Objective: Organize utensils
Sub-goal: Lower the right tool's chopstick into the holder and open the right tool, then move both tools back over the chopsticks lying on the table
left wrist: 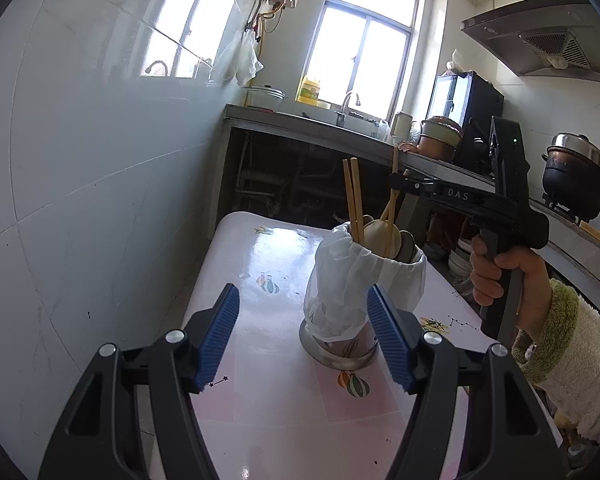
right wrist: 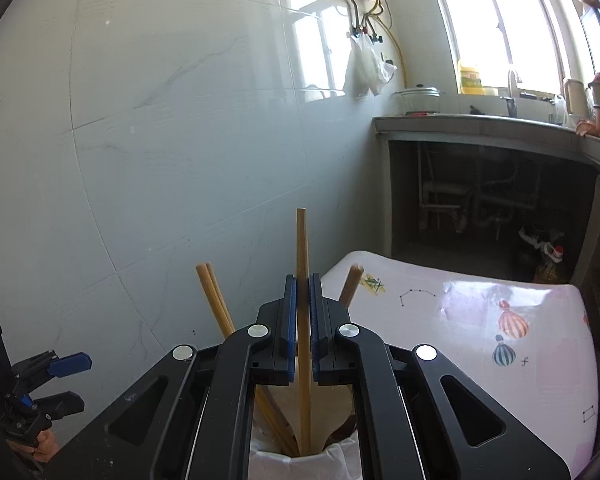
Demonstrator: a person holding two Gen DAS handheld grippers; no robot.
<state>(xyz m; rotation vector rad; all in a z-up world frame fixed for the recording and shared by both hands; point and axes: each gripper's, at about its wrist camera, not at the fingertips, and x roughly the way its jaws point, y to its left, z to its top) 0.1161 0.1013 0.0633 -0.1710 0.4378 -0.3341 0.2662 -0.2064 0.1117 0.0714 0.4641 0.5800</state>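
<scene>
In our right wrist view, the utensil holder [right wrist: 300, 465] is mostly hidden under the right gripper [right wrist: 302, 336] and cut off by the bottom edge; we cannot see where the clamped chopstick [right wrist: 302, 264] ends inside it. The left gripper [right wrist: 66, 364] is cropped at the left edge there. From the left wrist view, the plastic bag [left wrist: 352, 280] veils the holder's upper wall, and the table [left wrist: 260, 400] runs out of frame at its near edge.

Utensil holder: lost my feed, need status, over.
Right gripper shut on chopstick, lowered into utensil holder. Left gripper open, short of holder. Nothing blocking.
</scene>
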